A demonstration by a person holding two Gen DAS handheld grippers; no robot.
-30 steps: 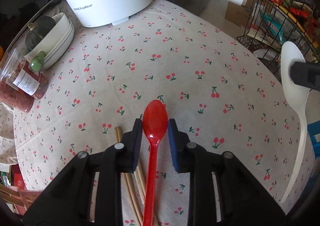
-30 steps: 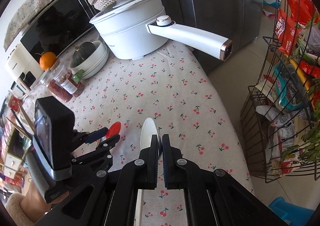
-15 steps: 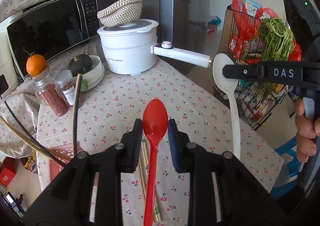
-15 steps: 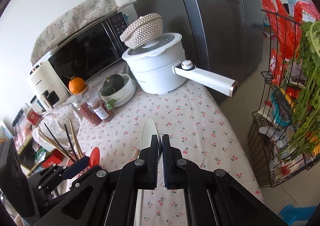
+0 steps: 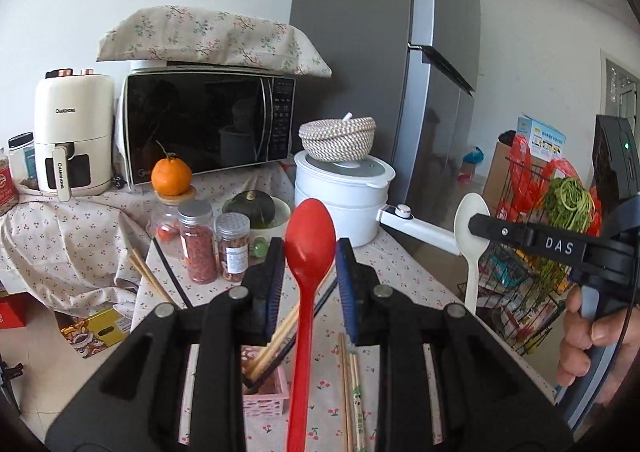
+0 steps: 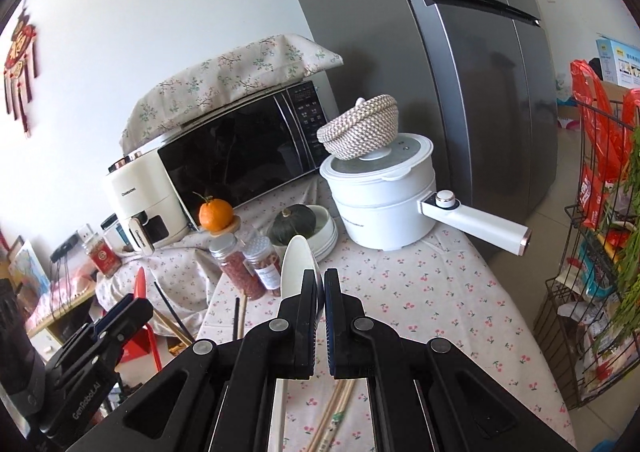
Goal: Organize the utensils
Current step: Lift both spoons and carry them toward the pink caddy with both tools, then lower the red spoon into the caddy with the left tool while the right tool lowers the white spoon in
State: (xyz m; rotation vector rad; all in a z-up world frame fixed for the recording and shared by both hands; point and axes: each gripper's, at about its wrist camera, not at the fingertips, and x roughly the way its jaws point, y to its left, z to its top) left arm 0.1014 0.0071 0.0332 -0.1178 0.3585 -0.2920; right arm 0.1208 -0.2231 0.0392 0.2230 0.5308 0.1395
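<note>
**Both spoons held off the bench**

The left tool (image 5: pixel 310 264) carried the red spoon (image 5: pixel 309 252) upright between its blue-padded fingers (image 5: pixel 276 272), bowl up and handle running down toward the camera. The pads stood a little off the bowl on either side, so whether they clamped the handle lower down could not be told. Below it a pink basket (image 5: pixel 266 392) sat on the cherry-print bench (image 6: pixel 440 292), with chopsticks (image 5: pixel 276 340) leaning out of it. More loose chopsticks (image 5: pixel 352 384) lay on the cloth just beside the basket.

The right tool (image 6: pixel 320 292) was pressed together on the white spoon (image 6: pixel 298 264), whose bowl rose above the fingertips and whose handle hung below. From the left wrist view that spoon stood at the right, near the handle of the white pot (image 5: pixel 344 192).
</note>
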